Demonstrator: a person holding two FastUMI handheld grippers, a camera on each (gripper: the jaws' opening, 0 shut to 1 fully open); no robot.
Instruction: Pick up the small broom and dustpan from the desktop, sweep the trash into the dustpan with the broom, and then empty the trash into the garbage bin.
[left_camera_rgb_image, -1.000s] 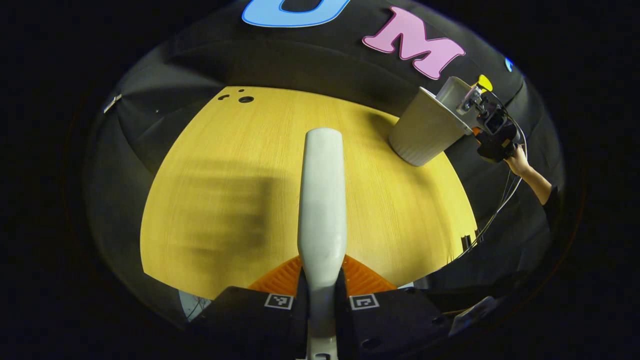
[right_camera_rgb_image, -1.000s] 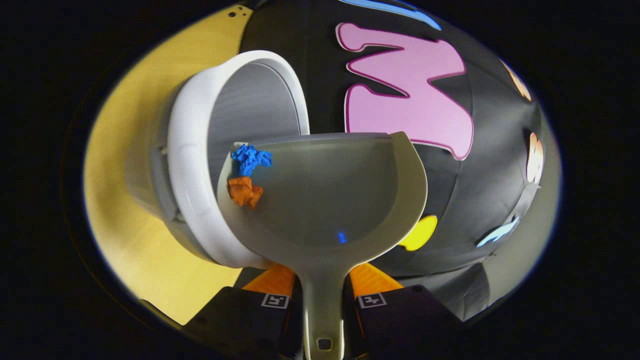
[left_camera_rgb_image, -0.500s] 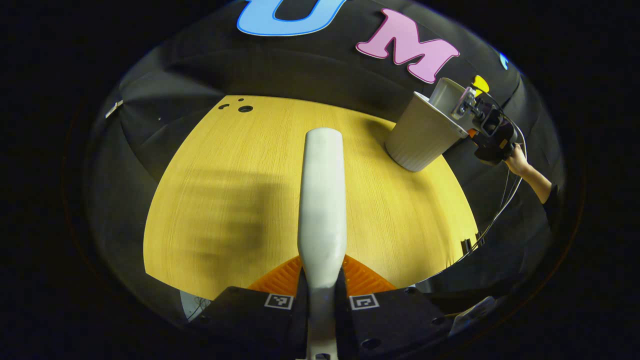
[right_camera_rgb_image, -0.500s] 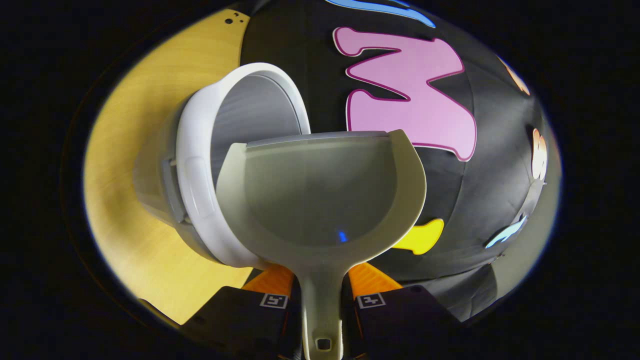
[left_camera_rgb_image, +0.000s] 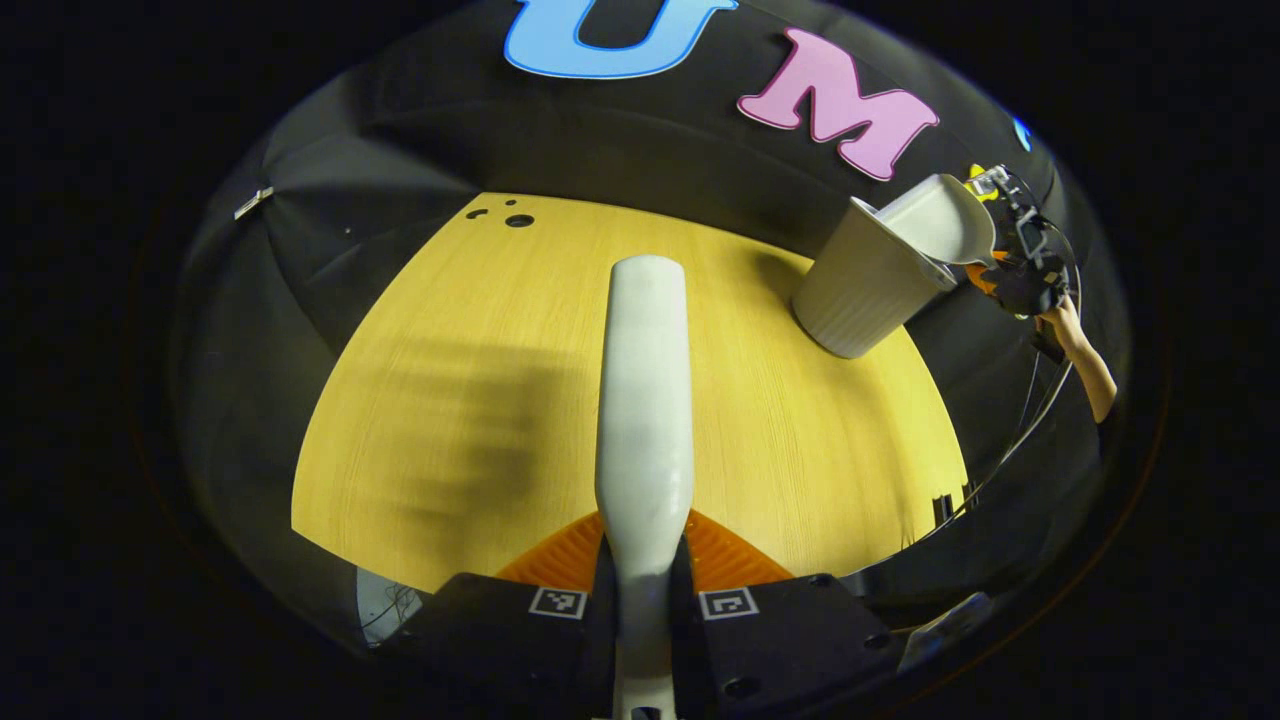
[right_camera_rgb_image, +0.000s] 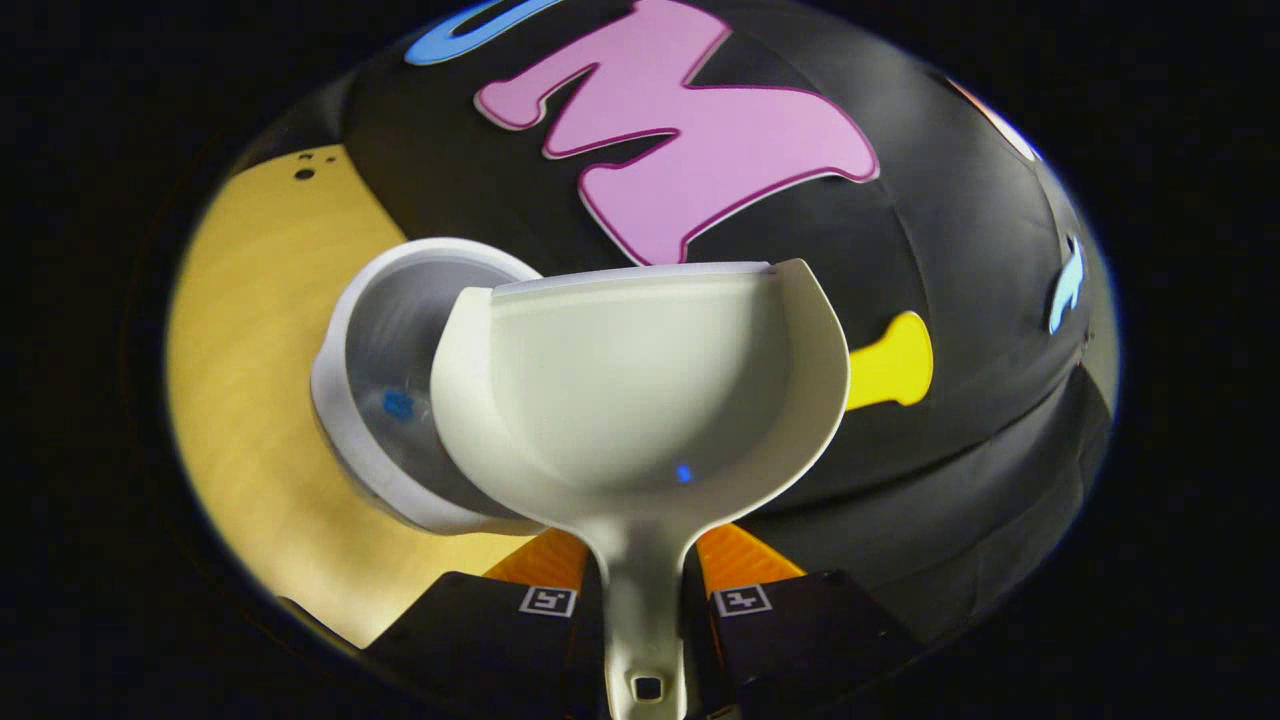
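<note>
In the right gripper view my right tool (right_camera_rgb_image: 645, 580) is clamped on the flat handle of the pale cream plastic dustpan (right_camera_rgb_image: 640, 390), one finger pressing each side of it. The pan is a wide, shallow scoop with a straight front lip and curved raised side walls; its inner surface looks smooth and bare, apart from a tiny blue glint near the neck. It hangs above and partly over the mouth of the white round plastic garbage bin (right_camera_rgb_image: 350, 440), which stands on the yellow wood-grain worktop (right_camera_rgb_image: 250, 330) close to its far edge. Down inside the bin I can make out a small blue scrap (right_camera_rgb_image: 398, 404) on the bottom.

In the left gripper view my left tool (left_camera_rgb_image: 640, 575) is closed on the smooth, off-white, rounded handle of the small broom (left_camera_rgb_image: 645, 400), which runs straight ahead from between the fingers, held above the worktop (left_camera_rgb_image: 480, 380). I cannot see its bristles. Far off to the right in this view, the bin (left_camera_rgb_image: 865, 290) stands near the worktop's corner with the dustpan (left_camera_rgb_image: 940, 225) tilted over its rim, and the right tool (left_camera_rgb_image: 1010, 265) with the hand (left_camera_rgb_image: 1065, 325) that holds it sits just behind
</note>
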